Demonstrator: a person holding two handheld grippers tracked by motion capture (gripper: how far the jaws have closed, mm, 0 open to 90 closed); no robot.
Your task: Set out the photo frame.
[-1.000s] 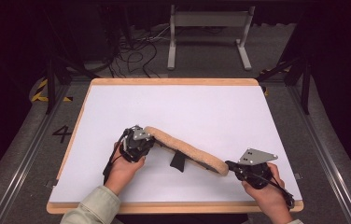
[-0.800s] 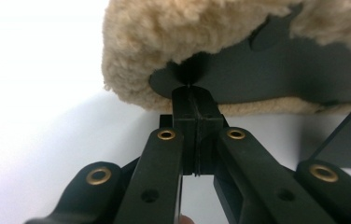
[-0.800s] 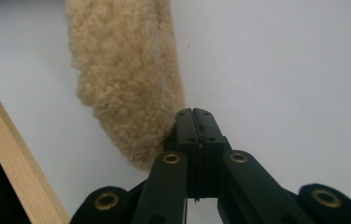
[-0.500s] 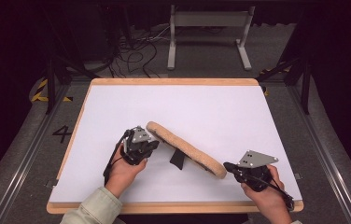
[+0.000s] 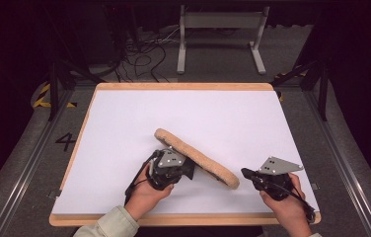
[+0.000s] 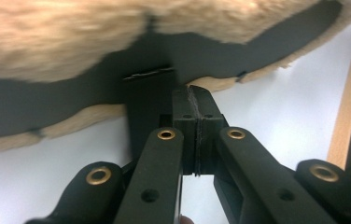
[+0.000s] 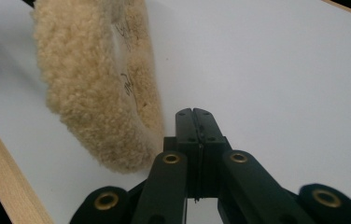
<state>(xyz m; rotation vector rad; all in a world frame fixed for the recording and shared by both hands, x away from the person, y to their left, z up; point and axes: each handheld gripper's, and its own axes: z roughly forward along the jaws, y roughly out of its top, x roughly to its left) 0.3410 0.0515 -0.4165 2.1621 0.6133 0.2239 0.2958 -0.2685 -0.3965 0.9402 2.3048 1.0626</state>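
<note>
— White tabletop (image 5: 124,123) with a wooden rim; what is lying on it?

— A fleecy tan pad (image 5: 196,157) is slanting across the near middle, one end raised.

— And the grippers?

— Left gripper (image 5: 187,170) is pressing its clenched jaws against the pad's dark underside; whether it is pinching the black strap (image 6: 148,100) there, I cannot tell. Right gripper (image 5: 245,173) is sitting clenched on nothing, just beside the pad's lower end.

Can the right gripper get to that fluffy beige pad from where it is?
Probably yes: the right gripper, jaws shut, sits just beside the near end of the fluffy beige pad, with only bare white table between, but it isn't touching.
</note>
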